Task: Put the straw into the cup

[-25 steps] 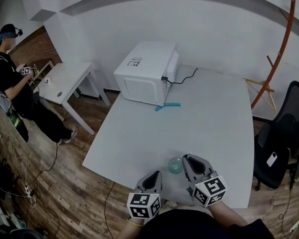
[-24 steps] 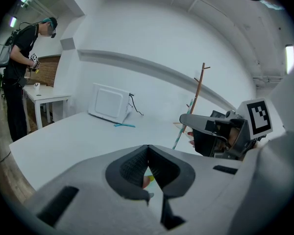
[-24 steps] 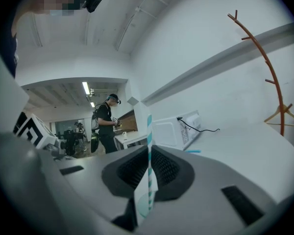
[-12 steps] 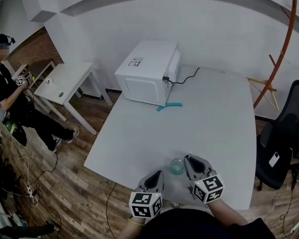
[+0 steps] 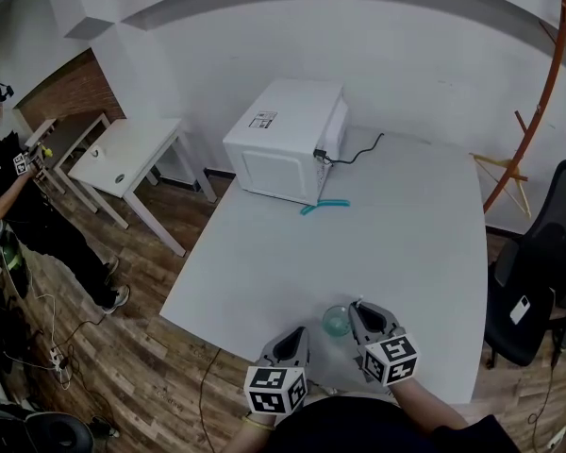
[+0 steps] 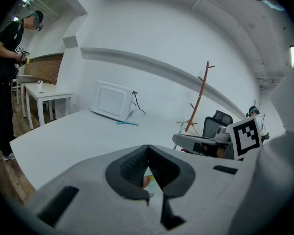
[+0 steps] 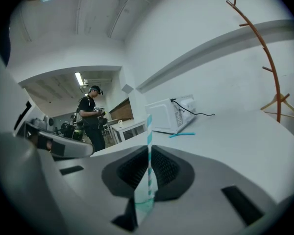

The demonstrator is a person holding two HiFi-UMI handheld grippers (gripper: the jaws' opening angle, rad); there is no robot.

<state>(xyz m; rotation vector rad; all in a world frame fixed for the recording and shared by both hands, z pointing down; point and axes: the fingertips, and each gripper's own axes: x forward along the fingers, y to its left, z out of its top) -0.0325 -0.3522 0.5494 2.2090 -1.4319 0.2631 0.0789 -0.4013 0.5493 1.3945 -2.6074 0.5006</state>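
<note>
A clear plastic cup (image 5: 336, 320) with a teal tint stands near the table's front edge. My right gripper (image 5: 357, 303) is just to its right, shut on a teal-and-white striped straw (image 7: 148, 146). That straw stands upright between the pads, and in the right gripper view the cup (image 7: 143, 201) shows blurred through the gap below it. I cannot make out the straw in the head view. My left gripper (image 5: 298, 330) hangs left of the cup at the table edge. Its pads (image 6: 137, 163) meet at the tip, and I see nothing held there.
A white microwave (image 5: 288, 140) with a black cable sits at the far side of the grey table (image 5: 396, 225), with a teal item (image 5: 321, 205) lying before it. A black office chair (image 5: 538, 281) stands at the right. A person (image 5: 19, 206) stands by a small white table (image 5: 123, 159) on the left.
My right gripper has sunk a little beside the cup with the straw in it. The left gripper has stayed put. The person at the far left has stepped further left.
</note>
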